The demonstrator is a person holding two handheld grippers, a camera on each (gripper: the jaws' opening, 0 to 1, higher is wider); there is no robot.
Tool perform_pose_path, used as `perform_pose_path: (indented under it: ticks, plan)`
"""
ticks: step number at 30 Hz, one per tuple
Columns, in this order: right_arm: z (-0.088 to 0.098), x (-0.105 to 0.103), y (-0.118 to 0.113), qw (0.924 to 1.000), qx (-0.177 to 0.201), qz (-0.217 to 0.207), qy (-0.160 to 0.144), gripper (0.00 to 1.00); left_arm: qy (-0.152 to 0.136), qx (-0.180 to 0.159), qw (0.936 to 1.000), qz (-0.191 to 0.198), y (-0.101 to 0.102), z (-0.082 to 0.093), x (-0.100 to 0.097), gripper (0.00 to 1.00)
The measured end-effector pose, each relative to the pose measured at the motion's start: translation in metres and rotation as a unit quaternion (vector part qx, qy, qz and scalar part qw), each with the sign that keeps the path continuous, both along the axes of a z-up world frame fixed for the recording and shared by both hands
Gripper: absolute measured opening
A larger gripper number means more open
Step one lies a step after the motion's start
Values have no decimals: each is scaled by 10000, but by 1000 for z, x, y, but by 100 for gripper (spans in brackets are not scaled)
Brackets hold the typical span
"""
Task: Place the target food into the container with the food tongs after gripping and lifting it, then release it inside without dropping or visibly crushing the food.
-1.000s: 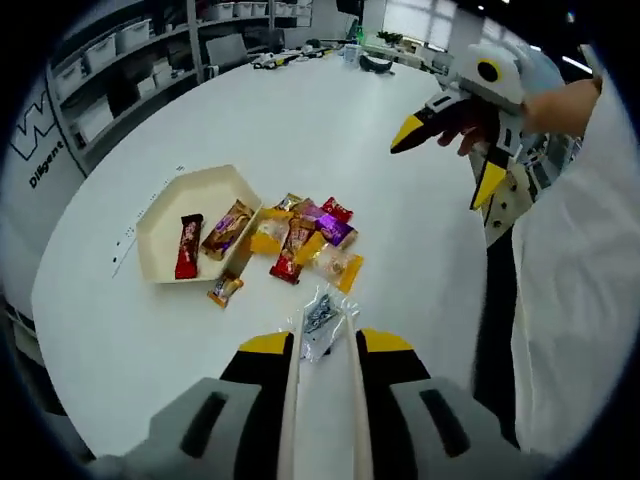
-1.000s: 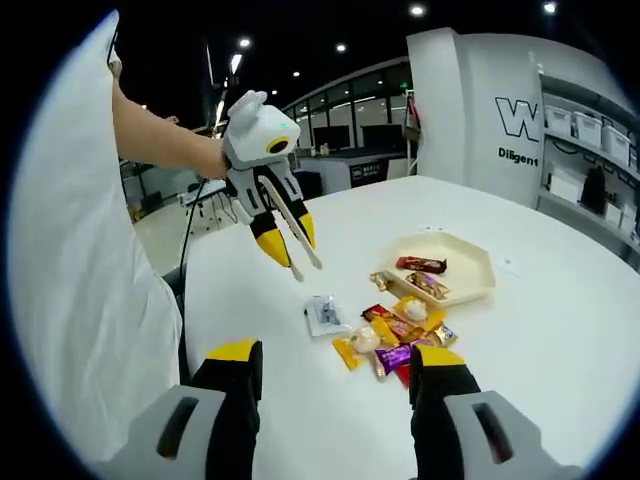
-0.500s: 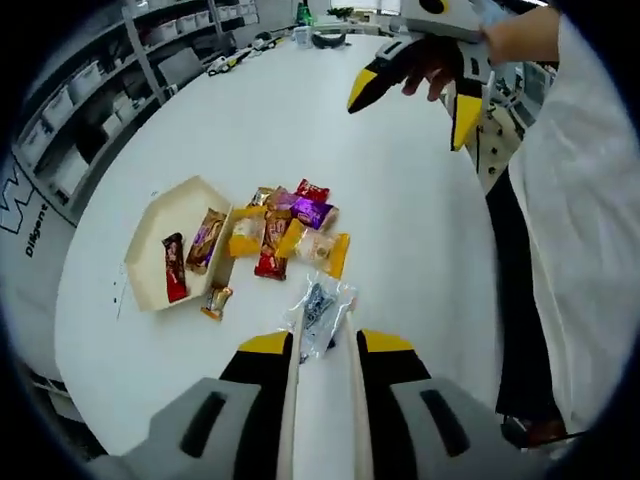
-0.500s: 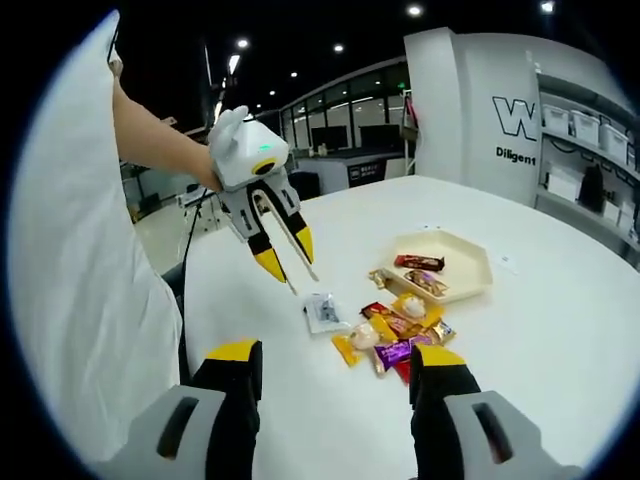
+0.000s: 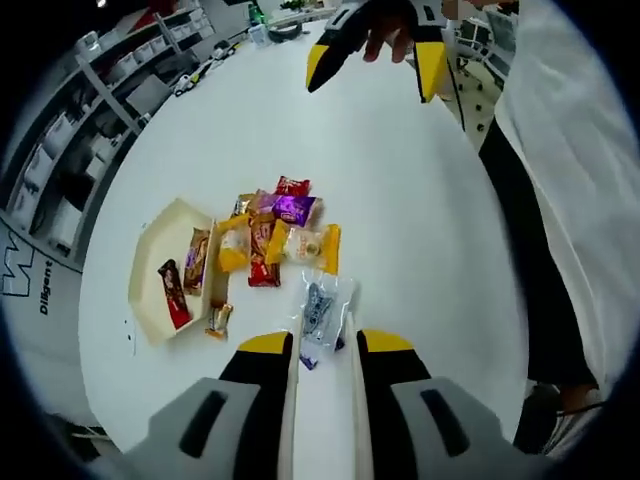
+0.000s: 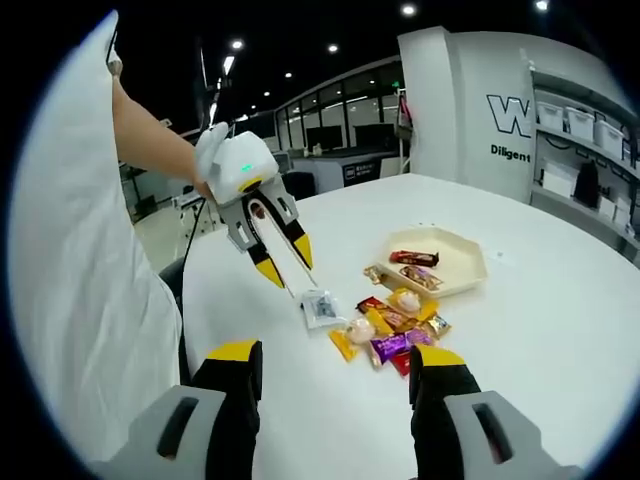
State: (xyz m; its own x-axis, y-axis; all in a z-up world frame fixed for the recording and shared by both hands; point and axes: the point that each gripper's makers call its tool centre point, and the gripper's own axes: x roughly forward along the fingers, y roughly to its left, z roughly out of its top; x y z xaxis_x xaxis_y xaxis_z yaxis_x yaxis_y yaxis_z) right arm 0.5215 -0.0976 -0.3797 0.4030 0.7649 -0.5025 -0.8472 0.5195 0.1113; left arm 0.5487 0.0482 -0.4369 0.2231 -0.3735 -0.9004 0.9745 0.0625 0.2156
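Left claw (image 5: 320, 345) holds a pair of tongs (image 5: 320, 400) clamped between its jaws; the 2 pale tong arms run forward side by side with a narrow gap between them. Tong tips hang just over a clear packet (image 5: 318, 308) on the white surface (image 5: 400, 200); whether they touch it, cannot tell. In the right gripper view the left claw (image 6: 282, 262) shows from the side, held by a hand (image 6: 205, 160), the tongs (image 6: 285, 255) angled down toward the clear packet (image 6: 320, 307), tips just above its near edge.

Right claw (image 6: 335, 365) is spread wide, nothing between the jaws, held well above the surface (image 6: 560, 330). It also shows at the top of the left gripper view (image 5: 375, 55), jaws apart, fingers (image 5: 385, 30) wrapped over it.

Snack pile (image 5: 275, 235) sits just beyond the clear packet: red, purple, yellow and orange wrappers bunched together, touching. Same pile (image 6: 392, 325) in the right gripper view.

Tray (image 5: 150, 265), cream, hexagonal, lies beside the pile. Inside: 1 red bar (image 5: 174, 295) and 1 brown bar (image 5: 195, 260). A small wrapped sweet (image 5: 218, 318) lies on the surface just outside the tray's edge. Tray (image 6: 470, 262) in the right gripper view holds the same 2 bars.

A white sleeve (image 5: 570, 170) runs down the side of the left gripper view.
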Motion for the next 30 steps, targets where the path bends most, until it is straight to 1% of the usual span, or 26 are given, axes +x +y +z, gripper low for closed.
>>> perform_pose_path:
  ticks: [7,8,11,19,25,30]
  plan:
    - [0,0,0,10000,3,-6,0,57,-32,65,9999,-75,4,-9,1,23]
    - [0,0,-1,10000,5,-7,1,57,-83,134,9998,-146,5,-10,1,24]
    - [-1,0,-2,10000,-3,-15,4,56,-130,199,9995,-211,6,-14,2,24]
    - [0,0,-3,10000,1,-29,1,56,-180,265,9990,-321,5,-19,3,24]
    - [0,0,-4,10000,-1,-43,0,56,-157,352,9986,-360,7,-26,4,24]
    - [-1,-1,-5,10000,-9,-49,1,56,-125,355,9987,-342,6,-28,5,23]
